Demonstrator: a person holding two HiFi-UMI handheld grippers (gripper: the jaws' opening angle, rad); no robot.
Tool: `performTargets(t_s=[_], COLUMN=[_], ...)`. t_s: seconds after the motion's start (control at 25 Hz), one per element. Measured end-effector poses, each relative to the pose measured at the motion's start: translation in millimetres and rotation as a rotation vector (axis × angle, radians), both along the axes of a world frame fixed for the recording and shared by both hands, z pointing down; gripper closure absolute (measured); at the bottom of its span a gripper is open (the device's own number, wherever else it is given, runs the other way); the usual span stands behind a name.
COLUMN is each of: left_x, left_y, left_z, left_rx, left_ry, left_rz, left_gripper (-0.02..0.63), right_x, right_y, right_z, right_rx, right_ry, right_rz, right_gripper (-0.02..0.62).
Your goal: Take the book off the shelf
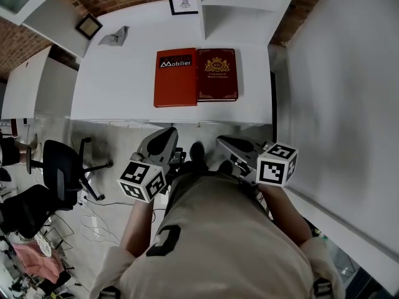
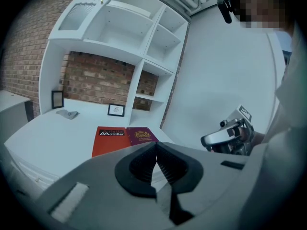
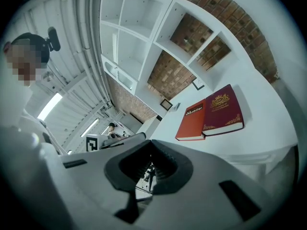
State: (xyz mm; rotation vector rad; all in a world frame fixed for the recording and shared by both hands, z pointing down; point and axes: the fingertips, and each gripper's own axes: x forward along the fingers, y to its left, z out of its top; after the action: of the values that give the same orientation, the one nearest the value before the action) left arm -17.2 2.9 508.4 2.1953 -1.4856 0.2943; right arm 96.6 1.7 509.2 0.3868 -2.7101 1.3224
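Two books lie flat side by side on the white table: an orange-red one and, to its right, a dark red one with gold print. Both also show in the left gripper view, the orange-red book and the dark red book, and in the right gripper view, the orange-red book and the dark red book. My left gripper and right gripper hover short of the table's near edge, away from the books. The left gripper and the right gripper are both shut, with nothing between their jaws.
A white shelf unit with bare compartments stands at the back of the table. Two small picture frames and a grey object sit at the back left. A black office chair stands on the floor at left. A white panel runs along the right.
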Motion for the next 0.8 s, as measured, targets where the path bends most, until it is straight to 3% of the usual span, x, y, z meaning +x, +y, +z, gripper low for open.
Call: performTargets(t_s=[0.2,0.8], left_x=[-19,-110], left_y=[3,-19], left_z=[2,11], left_rx=[-0.002,0.009], left_ry=[-0.019,0.039], left_rz=[-0.029,-0.054], left_gripper=[0.601,0.601], right_x=[-15,-102], right_y=[-1,-27], right_z=[1,0], right_rx=[-0.001,0.061], right_ry=[0.005,0.111], right_rz=[-0.032,-0.068], right_gripper=[0.591,0.591])
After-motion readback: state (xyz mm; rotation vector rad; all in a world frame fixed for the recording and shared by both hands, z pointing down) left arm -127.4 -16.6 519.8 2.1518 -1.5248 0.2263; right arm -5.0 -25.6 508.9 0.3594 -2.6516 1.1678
